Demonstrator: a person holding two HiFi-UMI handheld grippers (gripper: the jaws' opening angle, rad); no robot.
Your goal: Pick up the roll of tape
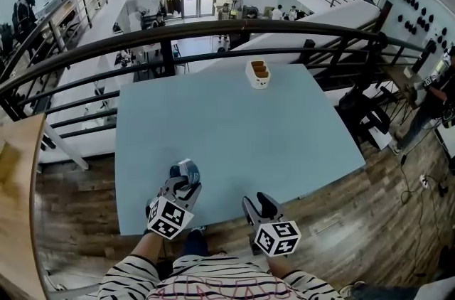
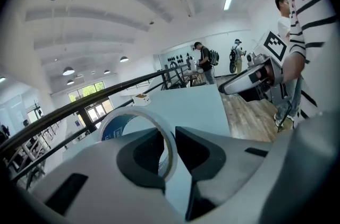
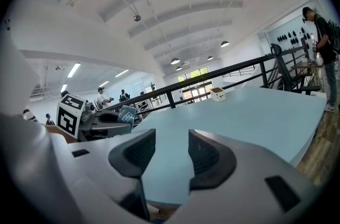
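Observation:
A roll of clear tape [image 1: 187,170] with a blue inner core sits between the jaws of my left gripper [image 1: 182,181], held just above the near left part of the light blue table [image 1: 234,128]. In the left gripper view the tape [image 2: 113,128] stands on edge, its rim pinched by the gripper [image 2: 171,154]. My right gripper [image 1: 257,203] hovers at the table's near edge, open and empty. In the right gripper view its jaws [image 3: 171,151] frame bare tabletop, and the left gripper [image 3: 109,121] with the tape [image 3: 126,113] shows to the left.
A small white holder [image 1: 258,73] with brown contents stands at the table's far edge. A black railing [image 1: 213,32] curves behind the table. Wooden floor [image 1: 384,220] lies to the right, a wooden counter [image 1: 14,170] to the left. People stand far off.

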